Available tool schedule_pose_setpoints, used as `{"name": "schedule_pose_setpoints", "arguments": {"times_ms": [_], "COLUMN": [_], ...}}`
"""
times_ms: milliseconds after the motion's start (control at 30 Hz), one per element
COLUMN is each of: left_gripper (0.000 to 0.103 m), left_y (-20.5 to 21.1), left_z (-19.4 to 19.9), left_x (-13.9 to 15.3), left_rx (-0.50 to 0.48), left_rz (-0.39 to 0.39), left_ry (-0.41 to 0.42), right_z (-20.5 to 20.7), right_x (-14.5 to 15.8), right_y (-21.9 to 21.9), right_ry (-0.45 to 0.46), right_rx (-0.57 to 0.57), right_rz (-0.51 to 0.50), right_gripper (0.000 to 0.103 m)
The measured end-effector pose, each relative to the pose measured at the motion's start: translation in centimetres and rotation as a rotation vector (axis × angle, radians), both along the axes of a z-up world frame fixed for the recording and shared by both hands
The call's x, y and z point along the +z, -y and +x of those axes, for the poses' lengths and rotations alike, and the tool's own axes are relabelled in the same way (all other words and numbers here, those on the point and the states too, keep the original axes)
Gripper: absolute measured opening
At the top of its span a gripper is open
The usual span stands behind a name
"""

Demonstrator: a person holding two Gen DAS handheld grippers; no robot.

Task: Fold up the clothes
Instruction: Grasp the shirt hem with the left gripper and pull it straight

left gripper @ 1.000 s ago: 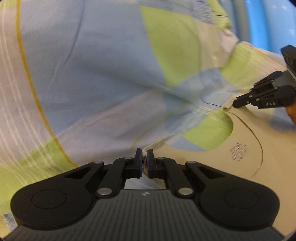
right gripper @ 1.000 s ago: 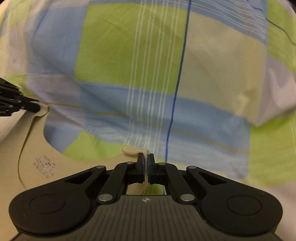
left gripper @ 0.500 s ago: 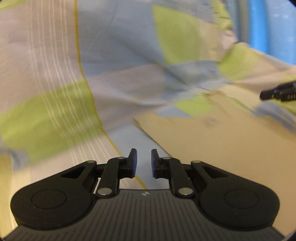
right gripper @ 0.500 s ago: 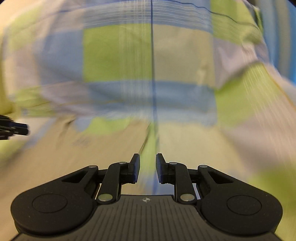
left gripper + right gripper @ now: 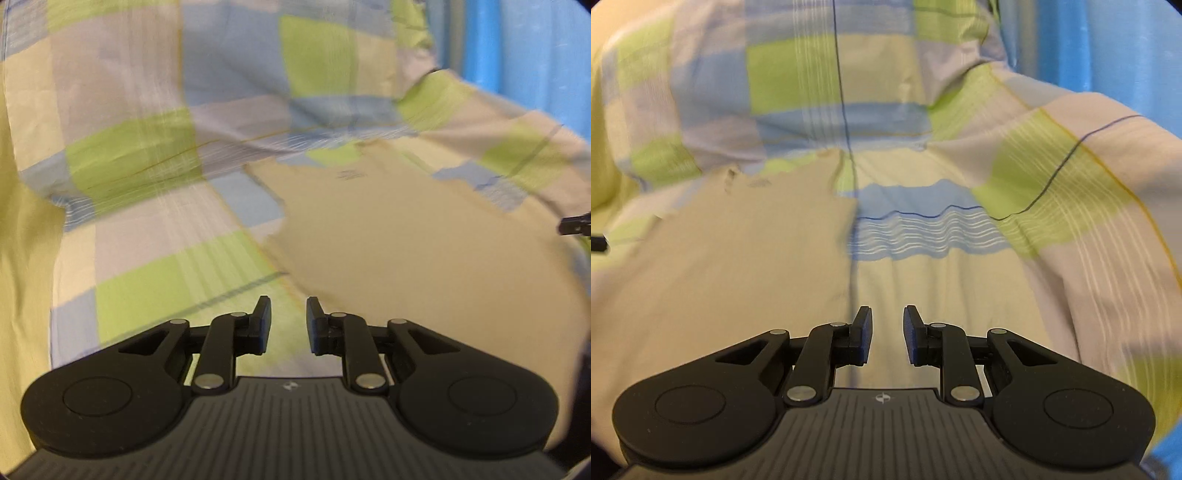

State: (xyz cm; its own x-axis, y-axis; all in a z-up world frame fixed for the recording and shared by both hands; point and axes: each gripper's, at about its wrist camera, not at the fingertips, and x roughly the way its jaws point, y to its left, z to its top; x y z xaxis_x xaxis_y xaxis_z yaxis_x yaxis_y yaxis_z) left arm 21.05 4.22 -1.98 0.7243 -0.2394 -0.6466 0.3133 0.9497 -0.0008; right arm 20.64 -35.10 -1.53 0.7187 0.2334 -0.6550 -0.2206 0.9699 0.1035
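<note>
**Left wrist view: both grippers empty, shirt lying flat**

Left wrist: your left gripper (image 5: 288, 321) has its jaws apart, nothing between them. It sits over the checked bedsheet (image 5: 147, 236), just beside the left edge of the beige shirt (image 5: 424, 240). Shirt is spread on the sheet, neckline at the far end, small printed label visible near it. Tip of your right gripper (image 5: 576, 225) shows at the right frame edge, over the shirt's far side.

Right wrist: your right gripper (image 5: 887, 332) also parted and empty, jaws over the sheet right next to the shirt (image 5: 738, 258) edge. Sheet (image 5: 923, 229) is rippled just ahead. Frames are motion-blurred. Blue backdrop (image 5: 1108, 48) behind.
</note>
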Motion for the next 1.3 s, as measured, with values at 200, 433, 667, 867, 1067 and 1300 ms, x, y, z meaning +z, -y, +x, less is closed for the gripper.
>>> {"name": "schedule_pose_setpoints", "arguments": {"times_ms": [200, 433, 667, 867, 1067, 1300], "left_gripper": [0.028, 0.037, 0.041, 0.0, 0.0, 0.018], "left_y": [4.5, 9.0, 6.9, 4.8, 2.5, 2.8], "left_z": [-7.3, -15.3, -14.8, -13.8, -15.1, -15.8], "left_x": [0.4, -0.6, -2.9, -4.0, -2.1, -1.8], "left_rx": [-0.131, -0.282, 0.0, 0.078, 0.057, 0.035], "left_rz": [0.011, 0.205, -0.076, -0.262, -0.184, -0.07], "left_ry": [-0.071, -0.11, -0.265, -0.354, -0.346, -0.321], "right_z": [-6.6, -13.2, -16.7, -16.2, -14.0, -12.5], "right_x": [1.8, -0.2, -0.6, -0.2, -1.1, -3.8], "right_y": [-5.4, -12.9, -13.1, -9.1, -3.4, 0.9], "right_ry": [0.017, 0.018, 0.015, 0.019, -0.025, -0.109], "right_rx": [0.208, 0.456, 0.44, 0.28, 0.096, 0.015], "right_rz": [0.068, -0.136, -0.122, -0.082, -0.01, -0.009], "right_gripper": [0.034, 0.039, 0.049, 0.049, 0.049, 0.053]}}
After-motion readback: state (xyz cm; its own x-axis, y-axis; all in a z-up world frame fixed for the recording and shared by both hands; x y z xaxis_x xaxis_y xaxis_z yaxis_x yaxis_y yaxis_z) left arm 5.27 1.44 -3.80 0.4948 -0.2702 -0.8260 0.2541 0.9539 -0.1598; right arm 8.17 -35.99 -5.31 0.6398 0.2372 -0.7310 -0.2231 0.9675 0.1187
